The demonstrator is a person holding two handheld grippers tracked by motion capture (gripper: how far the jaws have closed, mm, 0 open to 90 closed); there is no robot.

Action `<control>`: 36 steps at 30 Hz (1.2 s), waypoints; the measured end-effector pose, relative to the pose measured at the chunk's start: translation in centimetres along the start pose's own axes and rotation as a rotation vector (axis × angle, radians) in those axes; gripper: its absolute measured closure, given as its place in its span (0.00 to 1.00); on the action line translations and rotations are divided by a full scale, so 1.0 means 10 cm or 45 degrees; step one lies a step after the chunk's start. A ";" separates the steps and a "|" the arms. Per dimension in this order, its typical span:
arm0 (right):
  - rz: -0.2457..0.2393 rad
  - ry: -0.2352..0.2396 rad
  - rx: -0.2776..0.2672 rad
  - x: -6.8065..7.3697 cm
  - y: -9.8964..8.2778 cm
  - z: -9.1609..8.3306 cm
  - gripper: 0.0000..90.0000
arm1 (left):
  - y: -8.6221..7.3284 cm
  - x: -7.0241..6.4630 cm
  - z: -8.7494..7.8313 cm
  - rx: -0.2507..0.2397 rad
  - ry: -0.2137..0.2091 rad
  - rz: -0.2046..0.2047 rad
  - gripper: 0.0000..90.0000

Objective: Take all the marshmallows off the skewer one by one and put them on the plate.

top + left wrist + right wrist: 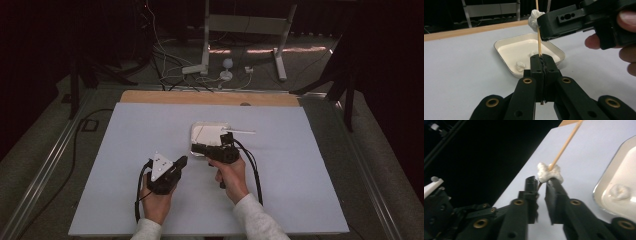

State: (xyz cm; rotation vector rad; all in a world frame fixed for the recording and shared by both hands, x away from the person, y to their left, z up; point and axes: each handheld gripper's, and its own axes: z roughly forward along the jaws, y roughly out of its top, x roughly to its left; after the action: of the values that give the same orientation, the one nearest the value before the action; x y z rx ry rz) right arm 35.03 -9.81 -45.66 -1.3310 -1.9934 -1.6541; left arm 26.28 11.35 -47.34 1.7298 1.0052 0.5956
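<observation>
White tabletop (125,165): left gripper (541,62) jaws clamp a skewer (538,40); right gripper (541,186) jaws narrowly apart under its marshmallow (546,173).

Black tongs (541,62), tan wooden skewer (539,40), white marshmallow (549,173), white tray (506,45) with cream inside, pale lavender-grey counter (150,125), wood-brown far edge, white sleeves (255,215).

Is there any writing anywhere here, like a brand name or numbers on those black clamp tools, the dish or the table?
None: no words, numbers or signs can be read.
The two black hand-held grippers, left and right, show bare plastic and brass-coloured rivets.
The white rectangular tray is plain.
The thin wooden skewer with a white lump on it is unmarked.
The pale sheet covering the table is blank.
</observation>
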 end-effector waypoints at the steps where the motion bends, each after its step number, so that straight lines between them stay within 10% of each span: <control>1: 0.011 0.013 0.001 0.00 0.00 0.00 0.84 | 0.00 0.00 0.00 -0.003 0.006 0.003 1.00; 13: -0.021 0.026 0.044 0.07 -0.07 -0.04 0.72 | 0.01 0.03 -0.03 -0.031 0.023 -0.005 1.00; 22: 0.022 0.043 -0.010 0.06 -0.05 0.00 0.93 | 0.02 -0.06 -0.01 -0.047 -0.052 0.050 1.00; 36: 0.044 0.015 -0.077 0.05 0.09 0.00 0.94 | 0.02 -0.06 -0.03 -0.041 -0.031 0.042 1.00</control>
State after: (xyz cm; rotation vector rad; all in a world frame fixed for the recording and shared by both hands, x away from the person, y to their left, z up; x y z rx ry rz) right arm 35.42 -9.66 -44.74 -1.3654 -1.9175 -1.7157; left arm 25.76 10.95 -47.03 1.7241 0.9470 0.6069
